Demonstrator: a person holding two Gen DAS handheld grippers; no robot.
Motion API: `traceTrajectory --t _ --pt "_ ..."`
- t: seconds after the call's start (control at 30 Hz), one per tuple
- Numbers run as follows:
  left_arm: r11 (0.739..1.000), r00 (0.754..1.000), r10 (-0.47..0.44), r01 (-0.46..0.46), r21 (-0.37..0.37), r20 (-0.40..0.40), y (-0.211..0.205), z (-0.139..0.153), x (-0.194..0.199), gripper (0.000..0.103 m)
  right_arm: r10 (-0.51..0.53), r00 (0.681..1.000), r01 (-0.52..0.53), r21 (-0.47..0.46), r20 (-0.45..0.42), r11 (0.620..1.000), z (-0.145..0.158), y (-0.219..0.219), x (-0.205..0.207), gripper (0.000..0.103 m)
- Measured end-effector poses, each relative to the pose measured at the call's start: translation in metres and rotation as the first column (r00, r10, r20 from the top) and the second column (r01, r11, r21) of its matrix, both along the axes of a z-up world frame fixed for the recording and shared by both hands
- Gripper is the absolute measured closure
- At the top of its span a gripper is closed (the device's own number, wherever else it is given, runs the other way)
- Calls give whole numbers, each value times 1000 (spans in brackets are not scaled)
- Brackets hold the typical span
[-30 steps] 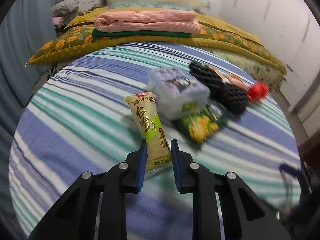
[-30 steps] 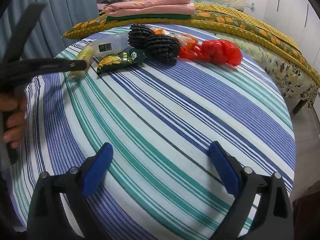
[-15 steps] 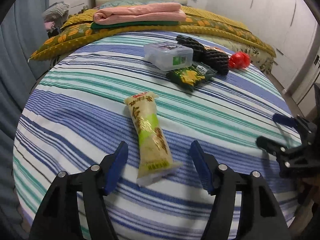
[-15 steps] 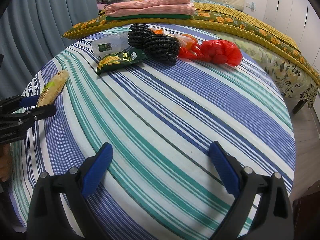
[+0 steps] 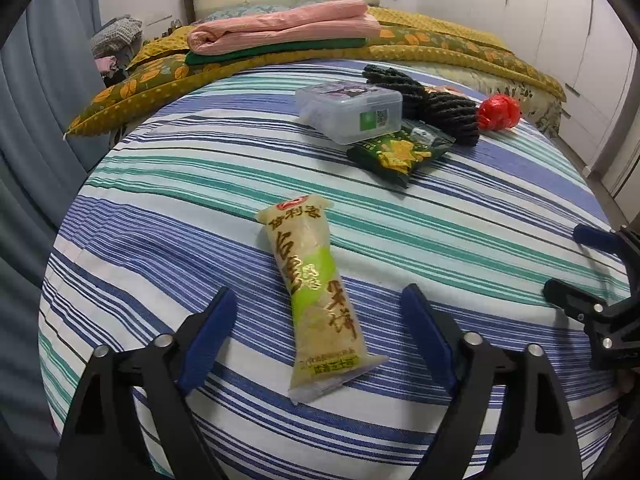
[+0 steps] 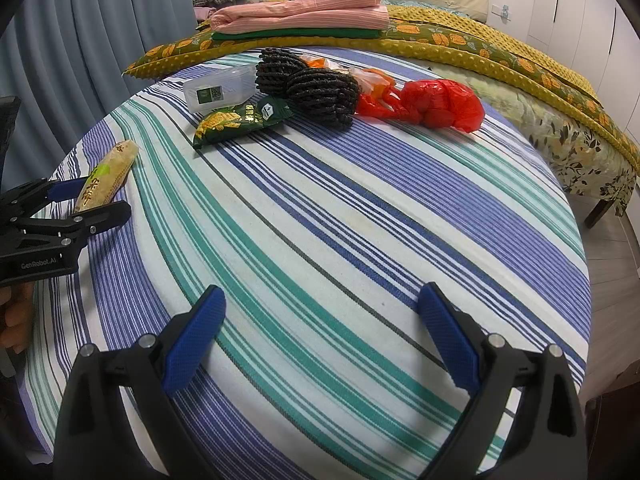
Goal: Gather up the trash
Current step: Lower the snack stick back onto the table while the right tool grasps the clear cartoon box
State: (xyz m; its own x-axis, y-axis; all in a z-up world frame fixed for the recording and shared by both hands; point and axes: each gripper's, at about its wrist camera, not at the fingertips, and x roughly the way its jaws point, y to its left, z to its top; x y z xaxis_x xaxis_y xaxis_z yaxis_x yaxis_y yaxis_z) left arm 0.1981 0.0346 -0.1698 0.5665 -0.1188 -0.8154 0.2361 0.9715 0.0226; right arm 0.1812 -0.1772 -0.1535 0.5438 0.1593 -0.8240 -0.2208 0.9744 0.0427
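Left tool [image 5: 318, 312]: jaws opening, already wide. The yellow-green snack wrapper [image 5: 316, 292] lies between the blue pads, touching neither. I hold nothing.
Right tool [image 6: 320, 336]: jaws wide and empty, hanging over bare striped cloth.
Counter [image 6: 360, 240]: round, under a blue-green striped cloth; a bed stands beyond it.
Wrapper position: flat on the cloth, long axis running away from my left tool, sealed near end just ahead of the pads.
Other trash: well ahead of the left tool, at the counter's far side, a clear plastic box [image 5: 350, 110], green chip bag [image 5: 400, 150], black foam netting [image 5: 440, 108] and red plastic bag [image 6: 436, 106], packed close together.
Step (my judgement): wrapper set apart from the pile; no bin visible, so I cannot tell where the trash should end up.
Risk 1: the wrapper's near end sits close to the counter edge; a nudge from a pad could slide it off.
Risk 2: closing on slick film may squeeze it out sideways.
Risk 3: cloth may bunch under the pads.
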Motion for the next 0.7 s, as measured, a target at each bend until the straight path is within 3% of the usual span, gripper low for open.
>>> traceTrajectory --t 0.2,0.47,0.7 --pt "1000 1000 -18 18 -10 -2 10 -1 -2 15 22 1000 -22 11 5 1000 3 1 4 9" --pt "1000 1000 -21 21 -10 -10 10 -2 -1 11 119 992 -110 212 -32 971 49 46 98 9" --pt "1000 1000 -21 21 -14 -13 9 -2 -1 9 131 982 -112 138 -137 984 43 117 179 9"
